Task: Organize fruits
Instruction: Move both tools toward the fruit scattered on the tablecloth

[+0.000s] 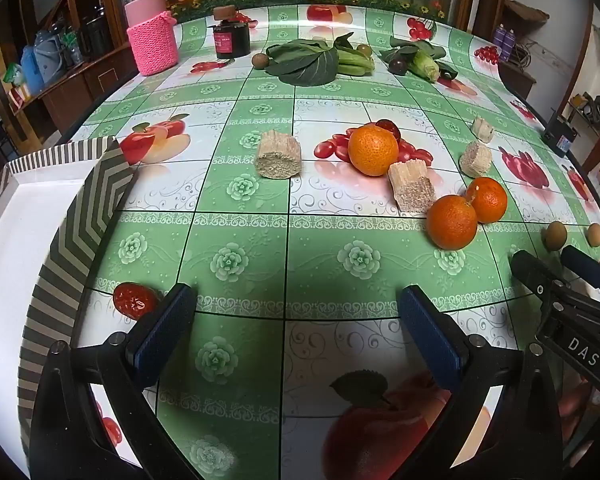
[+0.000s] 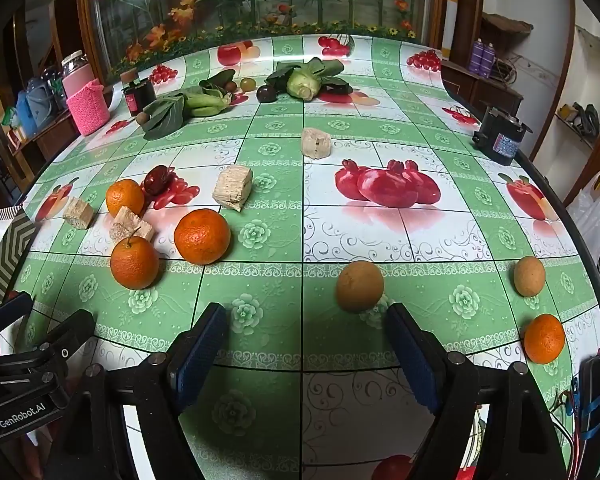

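We see both claws spread wide and empty, the left claw point(image 1: 296, 332) and the right claw point(image 2: 306, 354) each hanging over bare surface point(image 2: 380, 240). The fruit lies scattered ahead: three oranges grouped near the middle, the closest orange point(image 2: 135, 263) just beside a second point(image 2: 202, 236) and a third point(image 2: 125, 197) farther back, a fourth orange point(image 2: 544, 338) well apart at the right edge, and a brown round fruit point(image 2: 360, 286) just ahead of the right claw's right finger. We judge the oranges firm, fairly light and apt to roll, with a pebbled rind that should grip well; taking one across its widest middle looks safest (a hard squeeze would bruise it). The brown fruit looks smoother and may slip. The striped box point(image 1: 96, 200) at the left is probably the destination, but its inside is mostly cut off. We cannot identify the pale fibrous blocks point(image 1: 278, 155), and printed fruit on the cloth can pass for real; the red piece point(image 1: 135, 301) by the left claw is hard to call.
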Available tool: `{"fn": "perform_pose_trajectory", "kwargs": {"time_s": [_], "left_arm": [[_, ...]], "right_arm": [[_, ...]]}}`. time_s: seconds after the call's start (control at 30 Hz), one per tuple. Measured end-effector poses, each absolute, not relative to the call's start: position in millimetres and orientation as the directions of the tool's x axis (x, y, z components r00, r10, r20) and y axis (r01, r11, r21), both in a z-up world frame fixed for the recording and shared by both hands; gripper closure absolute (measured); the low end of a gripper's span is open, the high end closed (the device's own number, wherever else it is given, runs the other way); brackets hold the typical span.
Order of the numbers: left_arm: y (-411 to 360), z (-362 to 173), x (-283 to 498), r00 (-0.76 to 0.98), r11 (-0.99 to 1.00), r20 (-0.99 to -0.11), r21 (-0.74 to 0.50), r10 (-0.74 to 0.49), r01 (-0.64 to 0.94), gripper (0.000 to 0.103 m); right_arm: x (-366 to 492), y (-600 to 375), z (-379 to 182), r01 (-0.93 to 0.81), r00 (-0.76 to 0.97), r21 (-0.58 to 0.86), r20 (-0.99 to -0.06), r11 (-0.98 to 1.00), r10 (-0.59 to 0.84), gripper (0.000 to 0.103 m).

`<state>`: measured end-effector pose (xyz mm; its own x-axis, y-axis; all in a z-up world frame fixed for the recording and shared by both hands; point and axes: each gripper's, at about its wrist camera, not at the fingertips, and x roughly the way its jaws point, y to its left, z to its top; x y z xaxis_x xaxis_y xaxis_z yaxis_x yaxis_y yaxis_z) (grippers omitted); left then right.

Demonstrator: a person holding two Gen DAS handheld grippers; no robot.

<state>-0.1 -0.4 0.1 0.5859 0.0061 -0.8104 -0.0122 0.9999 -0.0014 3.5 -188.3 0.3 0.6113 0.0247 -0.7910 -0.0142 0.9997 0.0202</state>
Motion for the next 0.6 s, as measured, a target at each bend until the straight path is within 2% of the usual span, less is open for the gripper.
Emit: {"fn": "perform_pose_trajectory", "kwargs": {"time_s": [0.2,0.23,0.27,0.33,0.43,0.6], "left_arm": [[-1,3,-9,0.580,1.000,-0.815,-0.014,-0.012,0.000,0.000],[0,6,-13,0.584,1.000,-0.811,-0.025,-0.023,0.005,0.000],[1,9,-17,0.593,0.999,-0.805,-0.032,-0.029,0.006,0.000],[7,18,-24,0.615,0.999,-0.788,-0.032,-0.025,0.000,0.000],[6,30,-32,0.646,1.000,-0.763,-0.029,-0.029,0.010,0.000],[5,47,-50,0.700,1.000,-0.714,-0.004,-0.022,0.027,0.000]], "right_arm": [[2,-188,1,-0.025,0.609,0.021,-0.792,0.999,0.032,0.023],[0,-187,1,-0.030,0.610,0.019,-0.791,0.999,0.034,0.027],[-2,-187,3,-0.035,0.614,0.030,-0.788,0.999,0.045,0.038],[-9,-195,7,-0.048,0.619,0.101,-0.778,0.994,0.109,0.045],[-18,-196,13,-0.057,0.636,0.189,-0.750,0.980,0.181,0.046],[-40,-182,32,-0.094,0.693,0.111,-0.707,0.989,0.145,0.046]]}}
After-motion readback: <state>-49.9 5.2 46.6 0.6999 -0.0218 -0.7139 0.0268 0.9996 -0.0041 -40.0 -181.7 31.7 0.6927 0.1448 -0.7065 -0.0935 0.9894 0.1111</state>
